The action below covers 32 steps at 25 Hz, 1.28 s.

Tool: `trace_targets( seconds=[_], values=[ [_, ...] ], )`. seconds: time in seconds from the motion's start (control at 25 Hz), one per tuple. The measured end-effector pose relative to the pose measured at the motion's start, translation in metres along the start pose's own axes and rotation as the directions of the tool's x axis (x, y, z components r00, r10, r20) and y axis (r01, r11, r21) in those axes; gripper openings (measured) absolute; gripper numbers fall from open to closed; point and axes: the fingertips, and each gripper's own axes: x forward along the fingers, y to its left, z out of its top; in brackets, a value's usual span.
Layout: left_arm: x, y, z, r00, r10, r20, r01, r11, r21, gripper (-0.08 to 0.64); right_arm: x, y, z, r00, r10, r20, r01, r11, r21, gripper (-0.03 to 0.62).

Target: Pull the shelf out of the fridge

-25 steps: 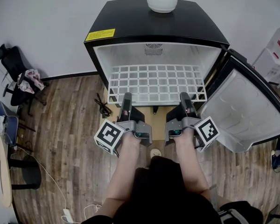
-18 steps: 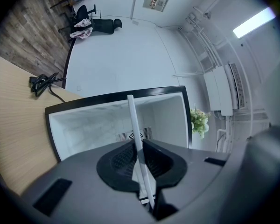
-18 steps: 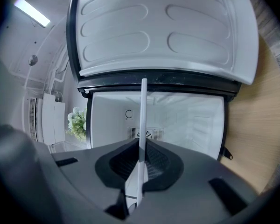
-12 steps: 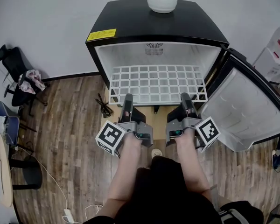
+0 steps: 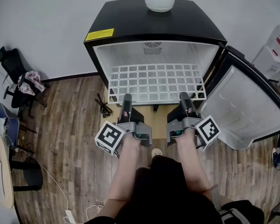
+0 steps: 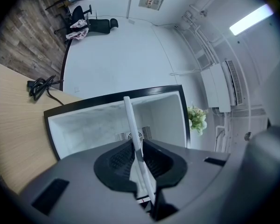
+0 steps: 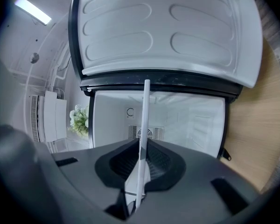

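At the top edge of the head view, the white vessel (image 5: 159, 1) standing on the fridge (image 5: 154, 24) is cut off, so its upper part cannot be identified. The fridge body below the opening is hidden behind the shelf (image 5: 156, 83) and the person's forearms (image 5: 126, 167). A white dispenser (image 5: 275, 50) at the right is cut off by the frame. In both gripper views the shelf shows edge-on only, as a thin white bar (image 6: 130, 120) (image 7: 144, 115).

The fridge stands on a wood-plank floor (image 5: 70, 139) against a plain white wall (image 5: 46, 22). Its door (image 5: 245, 108) is swung fully open to the right. A pale board (image 5: 156, 118) lies in front of the opening. Dark chairs (image 5: 16, 78) stand at the left, and a black cable (image 5: 102, 107) lies coiled just beside the fridge.

The shelf sits level in the fridge, with its front edge projecting from the opening. The left claw (image 5: 126, 98) (image 6: 139, 160) is clamped narrow on that front edge near the left corner. The right claw (image 5: 184, 97) (image 7: 141, 164) is clamped on it in the same way near the right corner.

Compared with the earlier pictures, the shelf and both claws hold the same positions.
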Motion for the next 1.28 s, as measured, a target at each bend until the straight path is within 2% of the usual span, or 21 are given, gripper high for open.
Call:
trace_targets(
  seconds=[0.28,0.48,0.76,0.92,1.04,1.12,1.2,1.28],
  values=[
    [-0.014,-0.002,-0.003,1.000,-0.004,-0.031,0.004,1.000,0.015,0.041,-0.013,0.004,-0.003,1.000,0.009,-0.003,-0.009,1.000,-0.003,0.052],
    [-0.026,-0.001,-0.008,0.999,0.001,-0.048,0.001,0.999,0.038,0.043,-0.026,0.005,-0.006,1.000,0.006,-0.009,-0.006,0.999,-0.032,0.054],
    [-0.050,-0.006,-0.017,0.995,0.002,-0.098,0.014,0.988,0.157,0.043,-0.055,-0.001,-0.013,0.999,-0.027,-0.026,0.025,0.996,-0.086,0.054],
    [-0.062,-0.011,-0.027,0.989,-0.003,-0.151,0.039,0.969,0.242,0.043,-0.074,0.002,-0.012,0.999,-0.035,-0.025,0.029,0.981,-0.191,0.051],
    [-0.071,-0.014,-0.038,0.980,-0.001,-0.198,0.068,0.939,0.336,0.043,-0.086,0.012,-0.009,0.999,-0.026,-0.026,0.016,0.945,-0.327,0.044],
    [-0.077,-0.017,-0.044,0.974,0.006,-0.226,0.093,0.901,0.423,0.043,-0.092,0.022,-0.008,1.000,-0.001,-0.028,-0.011,0.904,-0.427,0.038],
    [-0.081,-0.022,-0.048,0.970,0.016,-0.243,0.119,0.840,0.530,0.043,-0.097,0.031,-0.009,0.999,0.013,-0.034,-0.029,0.845,-0.534,0.037],
    [-0.085,-0.027,-0.052,0.965,0.021,-0.261,0.157,0.754,0.638,0.043,-0.101,0.038,-0.011,0.998,0.023,-0.060,-0.056,0.771,-0.634,0.020]
  ],
)
